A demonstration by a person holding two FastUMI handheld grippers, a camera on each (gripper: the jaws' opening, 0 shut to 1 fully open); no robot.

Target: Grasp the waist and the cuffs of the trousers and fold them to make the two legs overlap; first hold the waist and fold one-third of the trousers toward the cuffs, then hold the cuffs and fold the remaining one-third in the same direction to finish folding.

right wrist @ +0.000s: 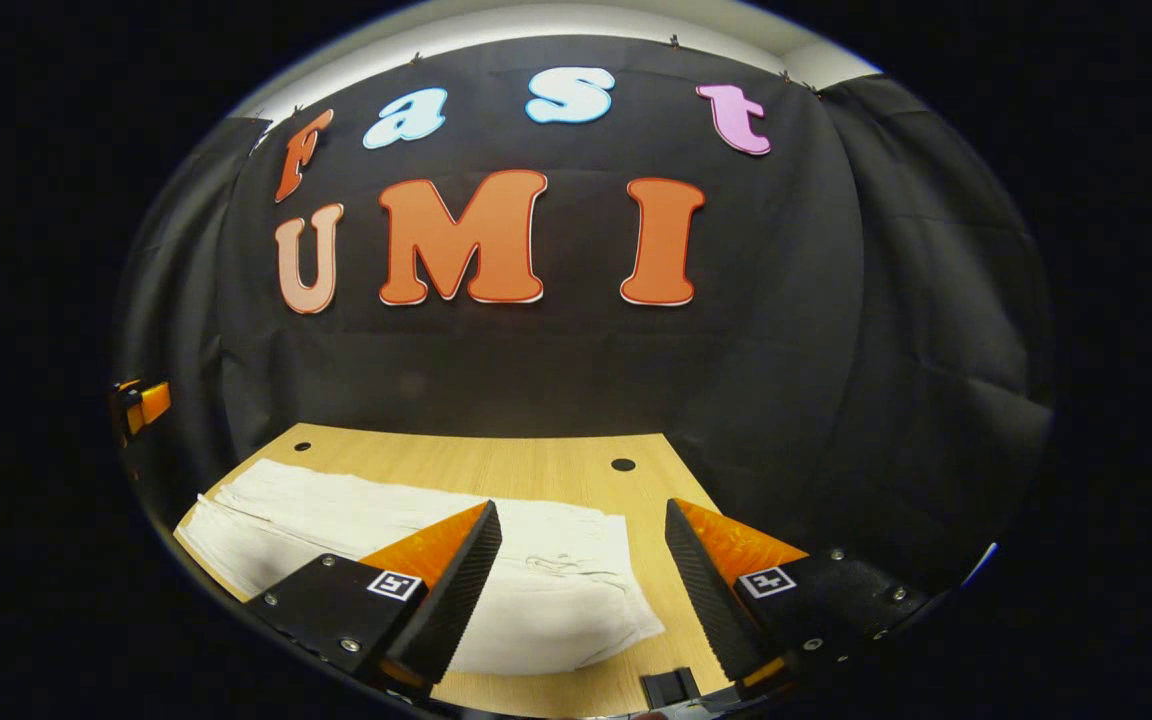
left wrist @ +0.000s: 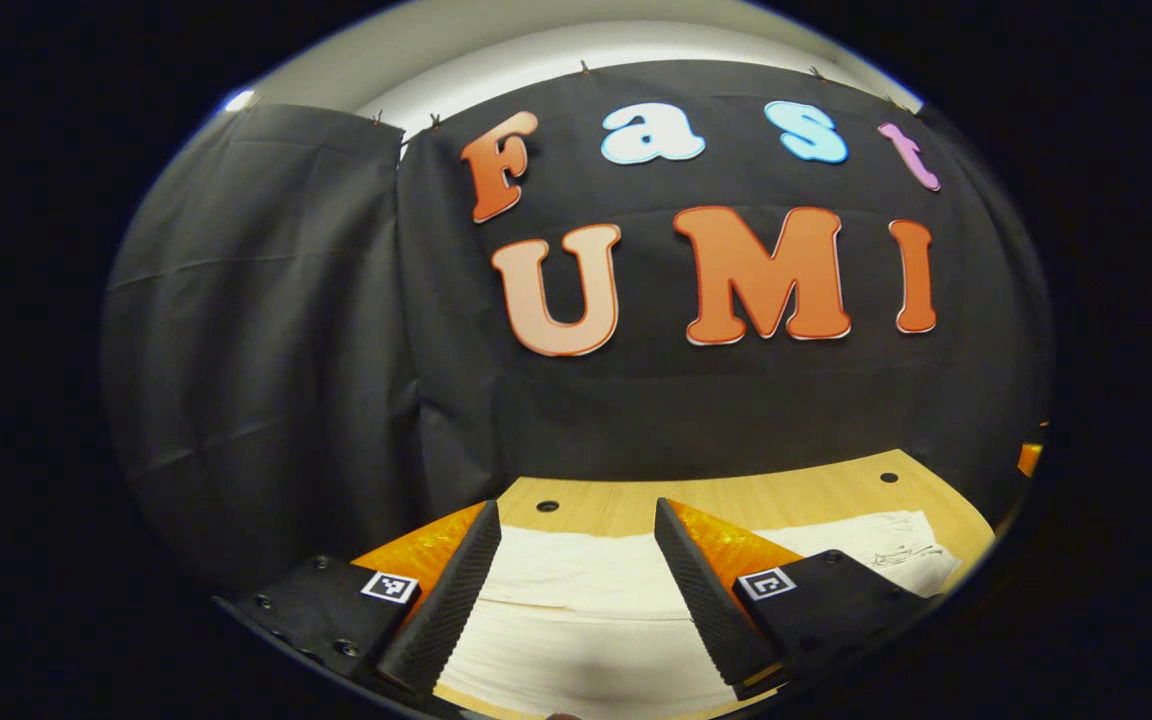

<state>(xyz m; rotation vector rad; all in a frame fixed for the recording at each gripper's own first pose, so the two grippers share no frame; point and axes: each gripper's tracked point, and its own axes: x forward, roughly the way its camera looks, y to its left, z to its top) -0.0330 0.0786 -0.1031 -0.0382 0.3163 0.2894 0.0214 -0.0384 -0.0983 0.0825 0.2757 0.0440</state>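
1. Trousers (left wrist: 576, 600) lie flat on the wooden table (left wrist: 736, 495), white and apparently folded, spread out below the left gripper (left wrist: 576, 520), whose fingers stand wide apart above the cloth.
2. Over in the right gripper view, the right gripper (right wrist: 581, 520) hovers over the trousers' end (right wrist: 556, 590), fingers spread, gripping nothing.
3. A faint printed mark (right wrist: 566, 570) shows on the fabric there, too small to make out.

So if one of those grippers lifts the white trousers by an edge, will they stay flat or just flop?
Probably flop: the trousers lie in soft layers with wavy edges on the table. They look thin, so likely light. Being cloth, they should bunch rather than slide when pushed.
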